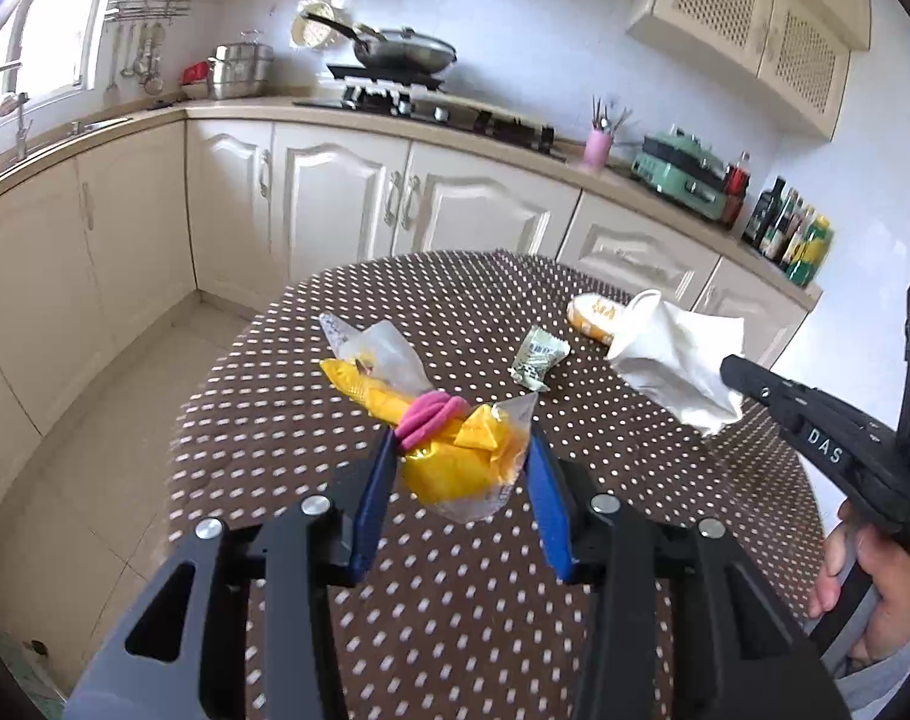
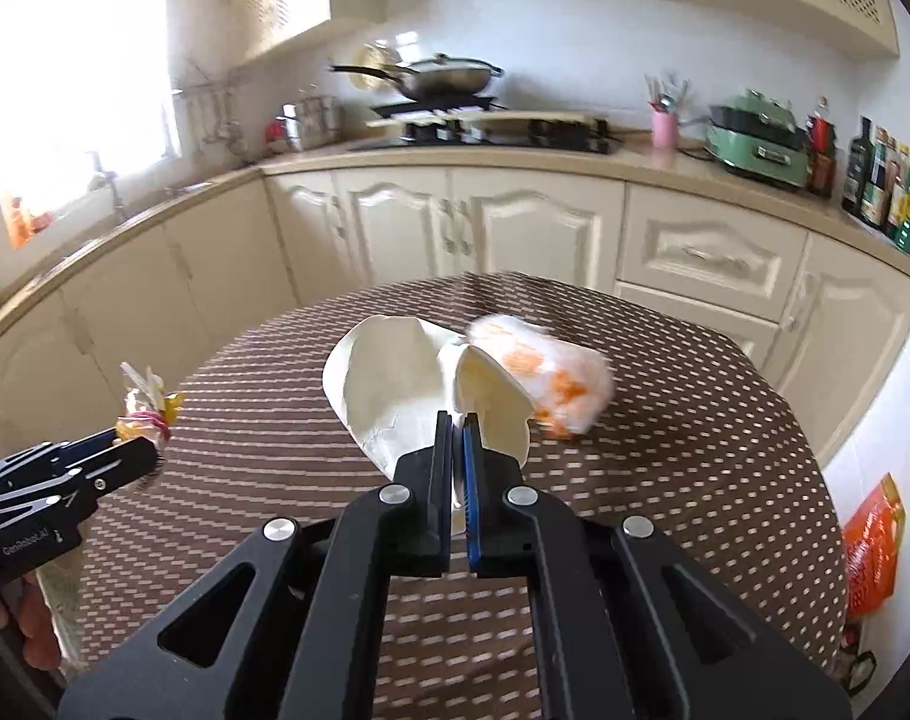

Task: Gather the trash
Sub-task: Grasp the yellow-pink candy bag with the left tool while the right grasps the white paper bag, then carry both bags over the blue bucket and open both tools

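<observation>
Above the dotted table [image 1: 455, 600], the left gripper [image 1: 462, 462] pinched a yellow bag [image 1: 455, 468]; the right gripper [image 2: 457, 426], fingers pressed together, clamped a white wrapper [image 2: 395, 384].

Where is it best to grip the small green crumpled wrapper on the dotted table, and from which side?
Probably from above, pinching the raised crumpled middle of the small green crumpled wrapper. It lies low on the brown dotted tablecloth, apart from the other trash, so a side approach would likely just push it along.
</observation>
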Action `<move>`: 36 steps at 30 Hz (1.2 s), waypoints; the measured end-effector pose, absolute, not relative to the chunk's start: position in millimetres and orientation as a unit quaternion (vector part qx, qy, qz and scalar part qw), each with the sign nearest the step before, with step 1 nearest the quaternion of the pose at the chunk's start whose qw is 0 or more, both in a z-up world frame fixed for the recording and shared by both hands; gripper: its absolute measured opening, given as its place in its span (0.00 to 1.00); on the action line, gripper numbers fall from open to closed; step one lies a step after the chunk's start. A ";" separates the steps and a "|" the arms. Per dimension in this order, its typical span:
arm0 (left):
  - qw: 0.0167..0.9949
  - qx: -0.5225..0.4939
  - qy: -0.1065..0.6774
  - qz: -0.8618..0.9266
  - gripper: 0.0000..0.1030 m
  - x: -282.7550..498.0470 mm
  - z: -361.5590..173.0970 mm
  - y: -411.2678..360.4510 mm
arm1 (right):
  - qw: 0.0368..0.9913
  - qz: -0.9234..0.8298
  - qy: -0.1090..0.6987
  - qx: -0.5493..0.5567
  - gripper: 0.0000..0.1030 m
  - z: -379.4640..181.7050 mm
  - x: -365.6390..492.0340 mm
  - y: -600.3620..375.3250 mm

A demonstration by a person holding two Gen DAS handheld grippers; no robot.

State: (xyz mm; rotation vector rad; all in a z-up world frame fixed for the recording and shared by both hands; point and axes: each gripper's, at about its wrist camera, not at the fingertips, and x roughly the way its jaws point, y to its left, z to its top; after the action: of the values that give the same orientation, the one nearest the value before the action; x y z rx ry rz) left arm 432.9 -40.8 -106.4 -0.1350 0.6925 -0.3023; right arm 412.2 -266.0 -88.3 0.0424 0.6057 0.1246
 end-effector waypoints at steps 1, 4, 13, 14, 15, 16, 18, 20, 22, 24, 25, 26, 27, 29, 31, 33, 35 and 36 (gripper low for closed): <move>0.929 -0.069 0.333 -0.144 0.40 425.7 -102.7 -34.0 | 0.953 0.070 0.295 0.018 0.02 -84.5 407.9 -256.9; 0.934 -0.077 0.324 -0.132 0.40 405.1 -95.1 -10.8 | 0.952 0.105 0.289 0.009 0.02 -75.9 394.7 -222.9; 0.940 -0.121 0.313 -0.062 0.40 336.5 -99.0 96.8 | 0.930 0.221 0.293 -0.029 0.02 -75.5 359.3 -88.3; 0.940 -0.126 0.314 -0.049 0.40 328.3 -102.7 111.4 | 0.924 0.238 0.297 -0.033 0.02 -79.2 355.3 -66.4; 0.939 -0.132 0.315 -0.036 0.40 319.2 -107.7 127.3 | 0.918 0.253 0.302 -0.039 0.02 -83.5 351.5 -47.3; 0.937 -0.138 0.319 -0.025 0.40 311.9 -113.2 141.8 | 0.915 0.261 0.304 -0.042 0.02 -85.5 349.9 -36.3; 0.933 -0.154 0.326 -0.003 0.40 296.8 -125.9 170.3 | 0.904 0.286 0.313 -0.054 0.02 -96.5 342.8 -1.5; 0.928 -0.163 0.336 0.017 0.40 287.0 -139.5 193.9 | 0.893 0.307 0.323 -0.071 0.02 -110.8 336.6 31.2; 0.920 -0.170 0.350 0.043 0.40 276.3 -158.4 216.9 | 0.880 0.324 0.334 -0.093 0.02 -129.1 331.5 62.9; 0.911 -0.182 0.364 0.066 0.40 268.5 -178.8 236.4 | 0.869 0.336 0.348 -0.107 0.02 -146.9 327.5 85.2; 0.906 -0.191 0.371 0.073 0.40 265.5 -189.1 245.7 | 0.862 0.341 0.356 -0.119 0.02 -159.6 326.6 99.2; 0.901 -0.200 0.378 0.077 0.40 263.2 -199.5 253.7 | 0.858 0.342 0.362 -0.127 0.02 -169.2 326.1 107.1; 0.895 -0.207 0.386 0.082 0.40 262.1 -211.3 260.8 | 0.852 0.342 0.372 -0.135 0.02 -181.6 326.8 116.3; 0.885 -0.218 0.403 0.087 0.40 263.9 -232.4 270.8 | 0.840 0.341 0.396 -0.146 0.02 -208.1 329.3 130.2; 0.872 -0.231 0.423 0.090 0.40 266.3 -257.8 280.4 | 0.828 0.338 0.420 -0.156 0.02 -233.7 335.2 139.1; 0.860 -0.236 0.443 0.087 0.40 269.5 -279.9 281.6 | 0.814 0.333 0.446 -0.165 0.03 -257.8 342.7 145.7; 0.851 -0.241 0.459 0.083 0.40 275.7 -297.3 279.1 | 0.805 0.327 0.463 -0.175 0.03 -279.2 348.5 150.0; 0.845 -0.243 0.469 0.081 0.40 278.7 -309.0 279.7 | 0.800 0.325 0.473 -0.175 0.03 -289.4 352.7 152.6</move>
State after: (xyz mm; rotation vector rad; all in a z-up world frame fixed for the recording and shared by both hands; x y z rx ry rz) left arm 278.7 279.7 -309.0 -0.5131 0.9896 0.1710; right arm 352.7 152.6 -289.4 -0.3748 1.0150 0.6970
